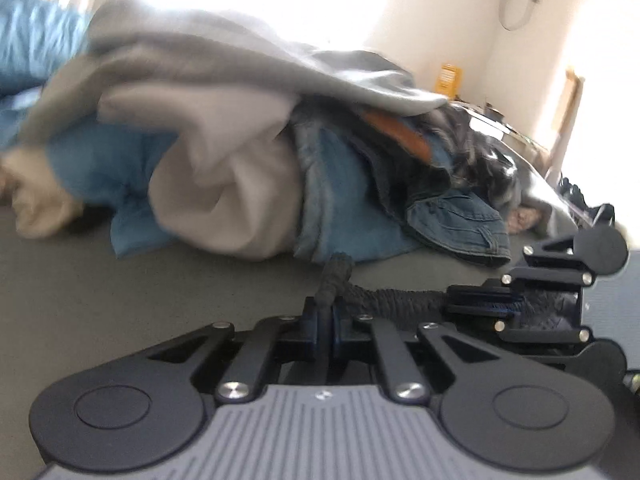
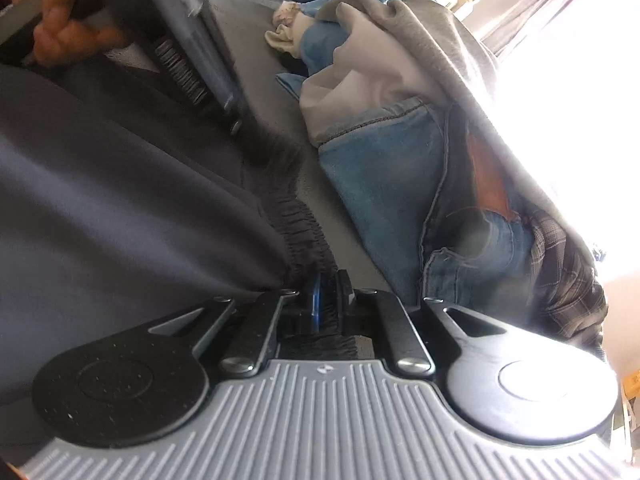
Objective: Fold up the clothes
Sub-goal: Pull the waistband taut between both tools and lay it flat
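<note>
Two grippers pinch one dark garment's elastic waistband [image 2: 298,220] on the grey bench [image 1: 100,288] — left gripper [image 1: 326,312] clenched on its bunched end, right gripper [image 2: 326,294] clamped further along. Behind lies a pile: jeans [image 1: 344,184], pale cloth [image 1: 224,184], grey top [image 1: 224,48]. Yellow label [image 1: 448,76] — unreadable.

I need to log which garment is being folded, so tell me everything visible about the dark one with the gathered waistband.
The dark garment is navy-black, smooth thin fabric with a ruched elastic waistband. It lies spread low over the grey surface, its waistband stretched between the left hand-held gripper and the right hand-held gripper, both shut on that band. It lies in front of the pile of clothes; whether it touches the pile cannot be told.
</note>
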The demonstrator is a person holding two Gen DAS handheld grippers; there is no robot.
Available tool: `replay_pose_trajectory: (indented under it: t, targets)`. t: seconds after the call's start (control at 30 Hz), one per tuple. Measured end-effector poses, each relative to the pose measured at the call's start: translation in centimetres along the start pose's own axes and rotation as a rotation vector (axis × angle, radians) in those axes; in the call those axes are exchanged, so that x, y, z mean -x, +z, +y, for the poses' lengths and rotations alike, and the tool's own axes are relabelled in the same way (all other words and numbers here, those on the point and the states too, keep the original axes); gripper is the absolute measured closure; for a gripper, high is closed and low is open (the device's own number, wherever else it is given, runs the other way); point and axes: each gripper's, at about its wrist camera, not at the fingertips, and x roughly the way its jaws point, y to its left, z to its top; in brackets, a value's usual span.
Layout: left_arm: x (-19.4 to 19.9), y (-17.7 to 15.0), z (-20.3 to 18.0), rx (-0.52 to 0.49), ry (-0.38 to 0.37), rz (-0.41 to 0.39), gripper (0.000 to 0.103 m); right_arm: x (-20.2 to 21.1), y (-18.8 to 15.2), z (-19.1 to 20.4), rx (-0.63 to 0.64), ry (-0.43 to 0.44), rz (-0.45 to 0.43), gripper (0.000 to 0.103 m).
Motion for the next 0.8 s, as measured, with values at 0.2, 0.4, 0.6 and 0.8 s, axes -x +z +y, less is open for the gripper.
replay_pose_trajectory:
  t: [0.2, 0.4, 0.6, 0.8]
  targets:
    - [-0.8, -0.5, 1.3, 0.054, 0.000, 0.005, 0.092, 0.1, -0.9, -2.1, -0.171, 0.043, -0.033, 0.080]
    - [-0.8, -0.6, 2.1, 0.056, -0.002, 0.002, 0.091, 5.1, -5.9, -10.1, -0.570, -0.066, -0.127, 0.047]
    - [-1.2, -0.7, 2.7, 0.085, -0.024, 0.002, 0.091, 9.9, -13.8, -14.7, -0.866, -0.082, -0.089, 0.047]
    - [-1.3, -0.7, 2.6, 0.078, -0.021, 0.003, 0.091, 8.3, -17.6, -13.7, -1.097, 0.105, 0.004, 0.047]
